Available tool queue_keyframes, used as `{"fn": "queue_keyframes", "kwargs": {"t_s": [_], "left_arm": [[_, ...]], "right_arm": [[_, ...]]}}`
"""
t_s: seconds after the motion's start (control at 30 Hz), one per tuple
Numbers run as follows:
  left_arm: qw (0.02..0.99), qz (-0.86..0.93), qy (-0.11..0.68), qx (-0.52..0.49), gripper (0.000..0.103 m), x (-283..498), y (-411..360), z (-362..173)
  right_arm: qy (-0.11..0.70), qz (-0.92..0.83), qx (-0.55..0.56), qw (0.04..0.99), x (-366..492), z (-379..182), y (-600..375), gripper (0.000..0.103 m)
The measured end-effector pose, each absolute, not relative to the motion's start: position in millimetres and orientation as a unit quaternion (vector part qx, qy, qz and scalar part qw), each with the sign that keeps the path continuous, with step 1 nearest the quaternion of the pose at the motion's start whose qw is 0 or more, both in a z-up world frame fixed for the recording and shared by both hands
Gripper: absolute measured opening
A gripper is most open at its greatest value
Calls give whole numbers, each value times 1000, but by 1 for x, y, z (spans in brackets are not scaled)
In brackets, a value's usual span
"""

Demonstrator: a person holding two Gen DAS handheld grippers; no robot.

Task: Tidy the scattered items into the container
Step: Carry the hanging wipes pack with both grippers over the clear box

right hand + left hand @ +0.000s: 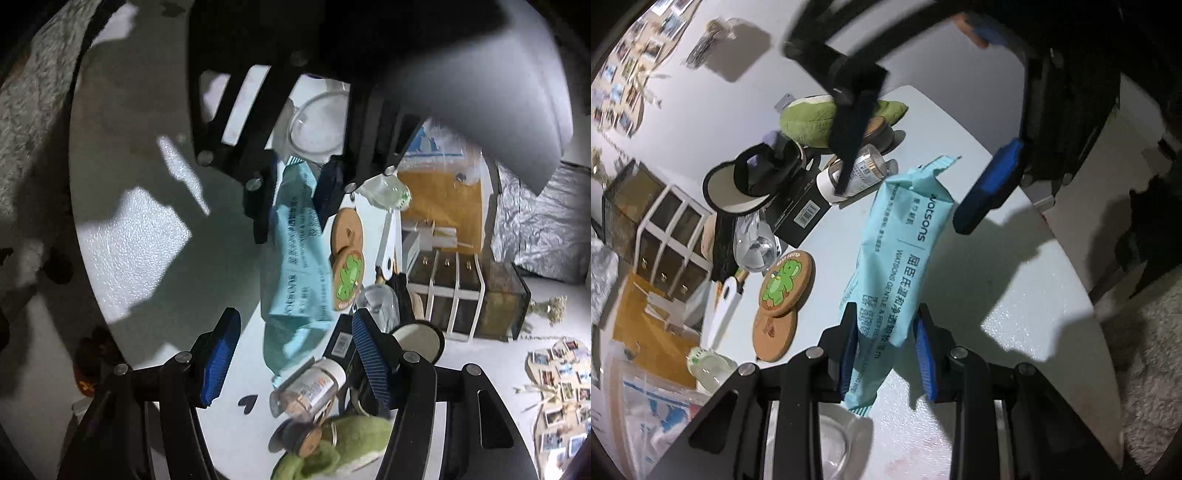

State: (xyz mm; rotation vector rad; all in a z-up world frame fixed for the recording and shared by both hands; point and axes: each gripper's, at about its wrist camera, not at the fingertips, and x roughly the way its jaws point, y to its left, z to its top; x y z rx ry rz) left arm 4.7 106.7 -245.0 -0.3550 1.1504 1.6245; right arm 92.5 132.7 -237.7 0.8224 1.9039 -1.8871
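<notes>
left gripper (886, 350) | jaws clenching light-blue oblong wipes packet (897, 251) mid-frame above white bench (1015, 314) | right gripper (295, 354) | jaws gaping, nothing between | clear glass container (842, 443) lying half hidden at bottom edge

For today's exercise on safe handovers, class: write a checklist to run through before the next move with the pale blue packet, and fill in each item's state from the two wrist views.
1. Left tongs clamp the pale blue plastic wipes packet: ok.
2. Packet lifted off the white round table: ok.
3. Right tongs open: ok.
4. Packet's free end between the right tongs' pads: cannot tell.
5. Small clear plastic bottle with white cap clear of the right tongs: not ok, it lies just below them.
6. Container in view: cannot tell.
</notes>
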Motion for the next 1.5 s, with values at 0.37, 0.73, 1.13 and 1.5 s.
{"fn": "queue_keyframes", "kwargs": {"t_s": [0.37,0.73,1.13,1.5], "left_arm": [[515,698,453,-207,29,0,124,-236],[469,719,474,-198,37,15,139,-246],[420,700,557,-153,47,12,149,-262],[388,708,577,-126,30,-5,169,-256]], "right_arm": [[672,-667,226,229,71,-238,161,33],[678,-643,201,295,70,-236,193,23],[686,-631,173,319,56,-236,217,22],[724,-617,127,281,45,-233,227,22]]}}
